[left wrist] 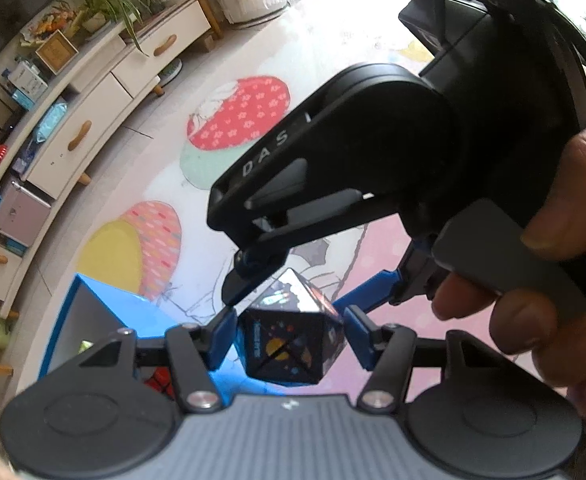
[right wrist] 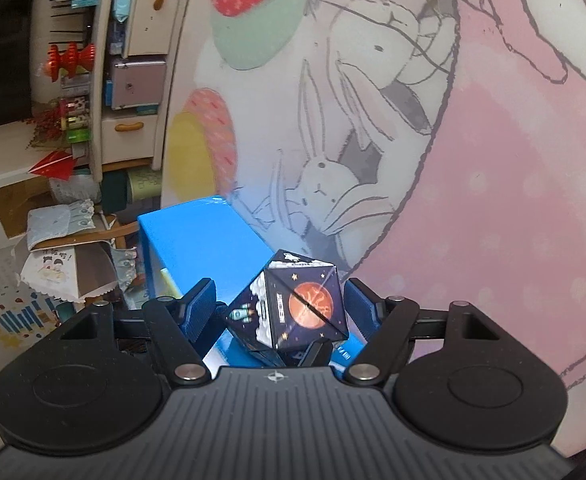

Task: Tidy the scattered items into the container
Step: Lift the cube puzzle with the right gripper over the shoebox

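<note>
A dark cube printed with planets and a rocket hangs in the air above the mat. My left gripper has its blue pads pressed on two opposite sides of it. My right gripper comes in from the upper right of the left wrist view and is shut across the same cube, corner to corner. One black left finger shows under the cube in the right wrist view. The blue box stands open just beyond and left of the cube.
A person's hand grips the right tool's handle. A cartoon rabbit play mat covers the floor. A white drawer cabinet runs along the left, with papers and clutter beside the box. Something red lies inside the box.
</note>
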A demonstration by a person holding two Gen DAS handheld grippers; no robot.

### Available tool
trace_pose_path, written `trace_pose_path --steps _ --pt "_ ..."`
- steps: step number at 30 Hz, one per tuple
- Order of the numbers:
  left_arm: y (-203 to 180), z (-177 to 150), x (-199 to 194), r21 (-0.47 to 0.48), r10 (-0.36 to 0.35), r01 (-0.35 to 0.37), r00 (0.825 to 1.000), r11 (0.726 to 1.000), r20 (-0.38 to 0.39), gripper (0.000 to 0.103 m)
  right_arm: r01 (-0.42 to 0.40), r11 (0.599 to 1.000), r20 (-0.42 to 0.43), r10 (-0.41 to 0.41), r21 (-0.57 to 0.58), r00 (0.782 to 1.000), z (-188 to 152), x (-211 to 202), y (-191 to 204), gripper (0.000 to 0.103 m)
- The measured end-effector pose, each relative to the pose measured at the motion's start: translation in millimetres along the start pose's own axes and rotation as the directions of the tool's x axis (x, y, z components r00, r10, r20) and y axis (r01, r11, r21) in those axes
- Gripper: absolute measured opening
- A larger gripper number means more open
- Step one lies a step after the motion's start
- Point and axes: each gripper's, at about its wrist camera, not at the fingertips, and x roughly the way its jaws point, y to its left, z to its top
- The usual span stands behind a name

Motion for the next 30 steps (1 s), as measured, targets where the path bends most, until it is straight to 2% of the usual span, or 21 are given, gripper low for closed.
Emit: trace_pose_path --steps 30 --pt "5 -19 -80 -0.023 0.123 -0.121 0.988 0.992 0.096 0.060 -0.077 0.987 0.020 0.080 -0.141 0.997 -68 -45 54 0.090"
